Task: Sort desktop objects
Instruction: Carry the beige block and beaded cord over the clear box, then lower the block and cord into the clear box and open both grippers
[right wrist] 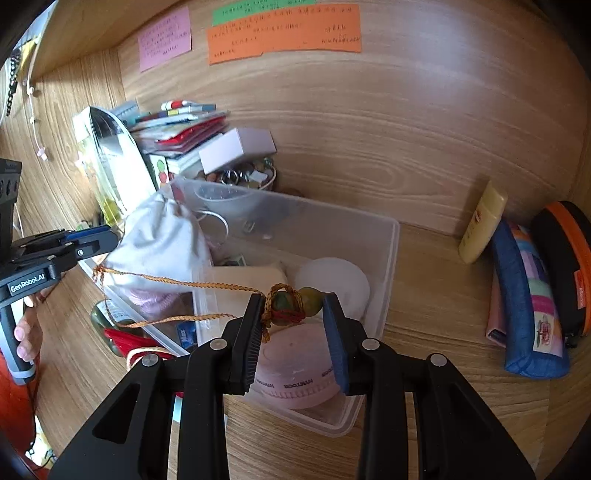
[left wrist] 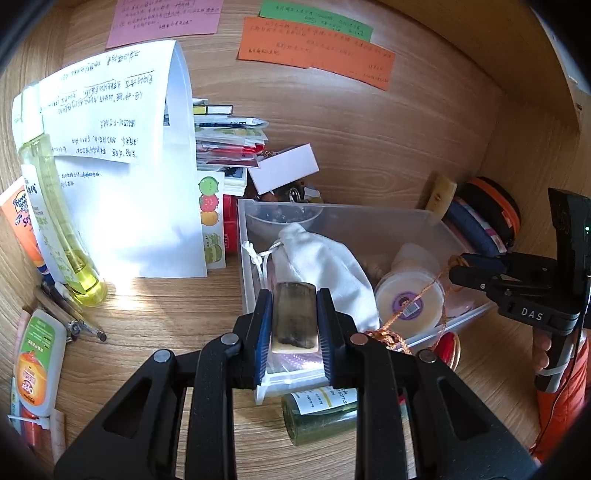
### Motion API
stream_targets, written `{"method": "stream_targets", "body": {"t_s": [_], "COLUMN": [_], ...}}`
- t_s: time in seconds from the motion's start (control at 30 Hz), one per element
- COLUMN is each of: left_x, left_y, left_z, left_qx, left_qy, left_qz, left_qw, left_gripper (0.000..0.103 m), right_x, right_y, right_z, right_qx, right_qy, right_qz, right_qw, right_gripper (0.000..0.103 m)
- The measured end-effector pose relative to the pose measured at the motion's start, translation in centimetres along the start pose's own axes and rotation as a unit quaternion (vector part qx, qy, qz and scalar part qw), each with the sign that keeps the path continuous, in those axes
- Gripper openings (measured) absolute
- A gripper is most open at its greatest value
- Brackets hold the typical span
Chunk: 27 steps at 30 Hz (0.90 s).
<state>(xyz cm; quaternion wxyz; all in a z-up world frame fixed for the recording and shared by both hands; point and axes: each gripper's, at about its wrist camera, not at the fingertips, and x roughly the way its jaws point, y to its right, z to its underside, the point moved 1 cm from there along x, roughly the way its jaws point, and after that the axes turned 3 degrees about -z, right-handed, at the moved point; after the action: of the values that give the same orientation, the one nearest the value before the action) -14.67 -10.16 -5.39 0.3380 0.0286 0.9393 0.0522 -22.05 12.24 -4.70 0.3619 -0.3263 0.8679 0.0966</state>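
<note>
Fingers of the left gripper [left wrist: 294,325] clamp one flat dark-and-cream rectangular block [left wrist: 294,318] at lower centre, above the clear plastic storage bin [left wrist: 332,212]. Right gripper [right wrist: 293,314] pinches one beaded charm on a braided orange cord [right wrist: 286,302] over the same bin, centre frame. Inside lie one white drawstring pouch [right wrist: 159,240] and two round pink containers [right wrist: 295,365]. Three coloured paper notes [right wrist: 284,33] sit along the top.

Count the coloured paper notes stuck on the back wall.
3: a pink note at left, a green note at top, and an orange note just below it. None looks hidden.
</note>
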Motion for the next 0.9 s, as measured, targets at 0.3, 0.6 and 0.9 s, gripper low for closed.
{"method": "stream_targets", "body": {"t_s": [0.3,0.6,0.9], "left_x": [0.07,-0.08,-0.34], "left_y": [0.48,0.63,0.66], "left_z": [0.46,0.55,0.55], "left_qx": [0.012,0.016,0.017], "left_qy": [-0.003,-0.001,0.007], "left_qz": [-0.006,-0.011,-0.01], "left_qw": [0.9999,0.9998,0.9998], "left_gripper": [0.023,0.024,0.029], "right_x": [1.02,0.98,0.98], "right_y": [-0.05,-0.03,-0.1], "right_z": [0.42,0.35,0.15], "right_qx": [-0.009,-0.017,-0.025], "right_qy": [-0.018,-0.014,-0.012], "right_qz": [0.01,0.021,0.025], "right_qw": [1.0,1.0,0.999], "right_gripper": [0.03,0.03,0.03]}}
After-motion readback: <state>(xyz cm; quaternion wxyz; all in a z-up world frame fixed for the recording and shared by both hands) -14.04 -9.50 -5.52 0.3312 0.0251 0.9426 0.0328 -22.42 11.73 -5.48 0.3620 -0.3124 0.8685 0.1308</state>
